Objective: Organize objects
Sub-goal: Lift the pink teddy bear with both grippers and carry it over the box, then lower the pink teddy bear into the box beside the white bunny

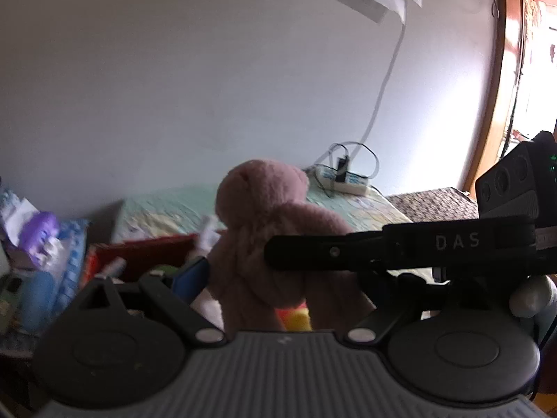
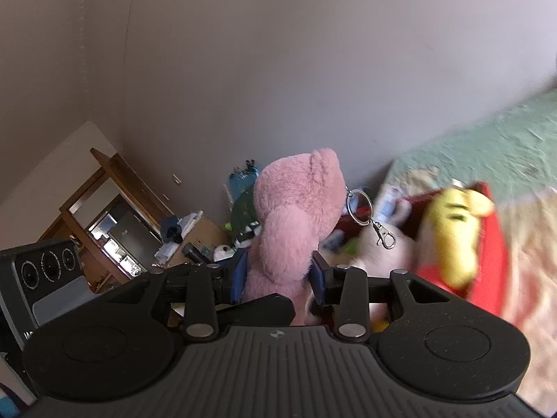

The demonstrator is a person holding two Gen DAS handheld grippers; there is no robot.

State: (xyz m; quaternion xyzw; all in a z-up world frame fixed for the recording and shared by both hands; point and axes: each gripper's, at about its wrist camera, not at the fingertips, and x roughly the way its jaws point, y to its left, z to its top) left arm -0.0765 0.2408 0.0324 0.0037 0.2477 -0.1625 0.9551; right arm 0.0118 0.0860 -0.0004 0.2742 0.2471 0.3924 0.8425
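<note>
Right gripper (image 2: 278, 275) was clamped on the pink plush bear (image 2: 296, 219), blue pads (image 2: 318, 278) pressed into both sides of its body, jaws partly closed. Bear was held upright in the air, clear of the red box (image 2: 487, 244) beside it. A key ring with clip (image 2: 369, 221) hung off its head. A yellow plush (image 2: 452, 233) sat in the red box, which rested on the green bedspread (image 2: 487, 132). Left gripper (image 1: 257, 271) stood wide open; the right gripper's finger crossed its view, and the bear (image 1: 268, 216) was between the left jaws, but contact couldn't be made out. Power strip (image 1: 343, 177) lay on the bed by the wall.
</note>
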